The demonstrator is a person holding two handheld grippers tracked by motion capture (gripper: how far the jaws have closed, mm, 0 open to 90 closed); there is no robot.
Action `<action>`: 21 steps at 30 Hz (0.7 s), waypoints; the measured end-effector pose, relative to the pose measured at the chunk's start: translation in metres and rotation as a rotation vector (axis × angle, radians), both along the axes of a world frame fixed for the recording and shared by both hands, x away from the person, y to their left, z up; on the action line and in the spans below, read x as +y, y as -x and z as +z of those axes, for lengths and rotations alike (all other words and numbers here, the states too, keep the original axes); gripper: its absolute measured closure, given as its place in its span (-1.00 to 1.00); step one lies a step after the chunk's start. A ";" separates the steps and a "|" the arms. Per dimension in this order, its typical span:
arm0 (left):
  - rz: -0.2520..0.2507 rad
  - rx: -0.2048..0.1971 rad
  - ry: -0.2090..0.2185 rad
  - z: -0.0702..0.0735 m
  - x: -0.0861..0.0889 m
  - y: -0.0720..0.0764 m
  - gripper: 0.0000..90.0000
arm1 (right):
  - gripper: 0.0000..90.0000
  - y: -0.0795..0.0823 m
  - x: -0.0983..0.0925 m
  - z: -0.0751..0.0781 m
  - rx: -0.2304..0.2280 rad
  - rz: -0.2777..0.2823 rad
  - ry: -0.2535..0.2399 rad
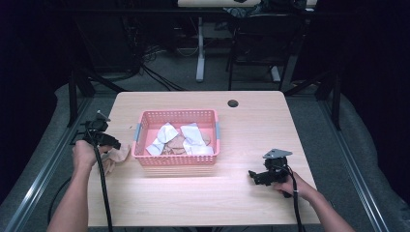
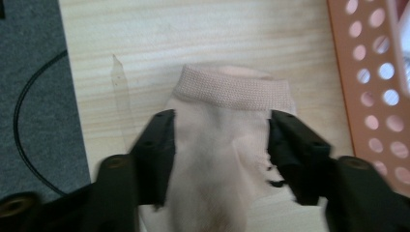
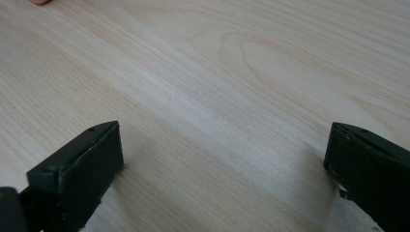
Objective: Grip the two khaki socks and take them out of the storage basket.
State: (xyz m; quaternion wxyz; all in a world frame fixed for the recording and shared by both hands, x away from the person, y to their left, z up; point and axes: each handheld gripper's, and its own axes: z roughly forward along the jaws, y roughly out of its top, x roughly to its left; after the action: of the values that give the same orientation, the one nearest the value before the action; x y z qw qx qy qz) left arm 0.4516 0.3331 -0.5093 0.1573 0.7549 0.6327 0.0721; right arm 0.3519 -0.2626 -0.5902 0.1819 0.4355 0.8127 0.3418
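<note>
Two grippers on the go, one in each hand, and the left gripper [image 2: 220, 140] is the interesting one: its black jaws stand roughly half open with a beige sock [image 2: 217, 159] lying between them on the wooden table [image 1: 193, 198]. Looking along the jaws in the left gripper view, each one sits right at a side edge of the sock, but they don't look like they're pinching it, so I'd call it let go rather than held. The sock's ribbed cuff [image 2: 234, 89] points away from the gripper, and the whole thing lies flat on the table just left of the pink plastic basket [image 1: 175, 159], close to the table's left edge. From the high view the sock [image 1: 117, 155] is just beside the left hand [image 1: 83, 154], near the basket but outside it. Inside the basket there's a jumble of white socks [image 1: 167, 135] and some beige ones. Over on the right, the right gripper [image 3: 222, 159] has its jaws spread wide with nothing between them, just bare wood under it, parked low near the table's right front, well apart from the basket.
</note>
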 end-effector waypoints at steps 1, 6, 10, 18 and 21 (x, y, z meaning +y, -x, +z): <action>-0.001 -0.012 -0.006 0.002 0.000 0.002 -0.21 | -1.00 0.000 0.000 0.000 -0.002 0.000 0.001; 0.004 -0.057 0.011 0.015 0.005 0.015 -0.56 | -1.00 0.000 0.000 0.000 0.000 0.002 0.002; 0.008 -0.082 0.029 0.024 0.009 0.031 -0.66 | -1.00 0.000 0.000 0.000 0.001 0.000 0.003; -0.016 -0.093 0.015 0.030 0.013 0.065 -0.73 | -1.00 0.001 0.000 0.000 0.002 -0.002 0.004; -0.020 -0.101 0.018 0.026 0.014 0.078 -0.75 | -1.00 0.001 0.000 0.000 0.002 -0.004 0.004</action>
State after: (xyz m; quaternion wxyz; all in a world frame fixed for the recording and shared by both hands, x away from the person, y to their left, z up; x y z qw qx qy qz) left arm 0.3740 0.3466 -0.4833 0.1967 0.7550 0.6170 0.1028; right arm 0.3512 -0.2624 -0.5899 0.1828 0.4372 0.8125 0.3396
